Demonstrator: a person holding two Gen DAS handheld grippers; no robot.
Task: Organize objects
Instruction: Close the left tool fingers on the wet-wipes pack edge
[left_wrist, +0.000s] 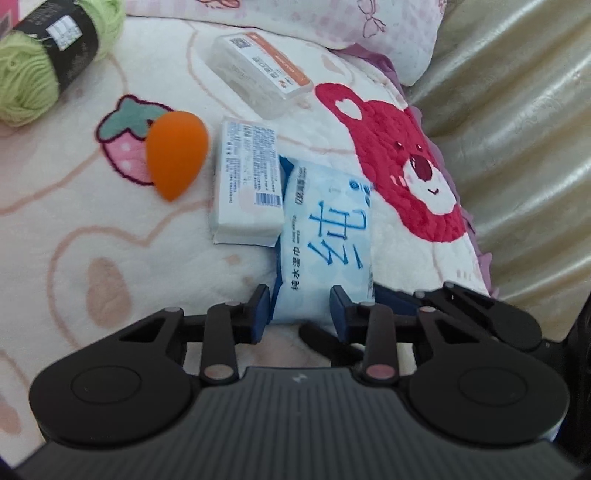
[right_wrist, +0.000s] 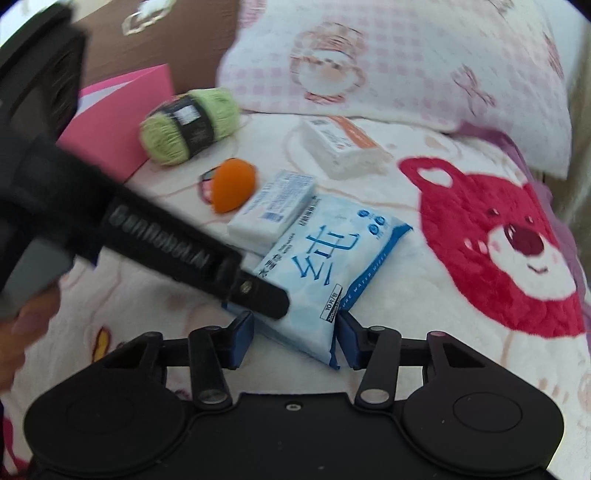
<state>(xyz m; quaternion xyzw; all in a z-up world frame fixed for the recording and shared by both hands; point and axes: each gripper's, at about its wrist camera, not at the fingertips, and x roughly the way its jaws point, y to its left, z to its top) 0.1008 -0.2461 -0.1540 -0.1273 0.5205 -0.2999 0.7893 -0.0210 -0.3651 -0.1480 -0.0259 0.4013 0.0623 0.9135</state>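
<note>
Both claws clamp the wet-wipes pack on the bed

The left claw (left_wrist: 300, 308) and right claw (right_wrist: 295, 339) each pinch the near end of the wet-wipes pack (left_wrist: 325, 236), which lies at six o'clock of the white tissue pack (left_wrist: 247, 184). The soft pack could slip or drag the tissue pack along.

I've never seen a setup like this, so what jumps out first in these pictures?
First, the big red plush bear face stitched into the white blanket, on the right. Next, the pale blue wet-wipes pack at the centre, with both hand-held grippers closed on its near end: the left hand-held gripper and the right hand-held gripper. Behind it lie an orange teardrop sponge and a green yarn ball.
</note>
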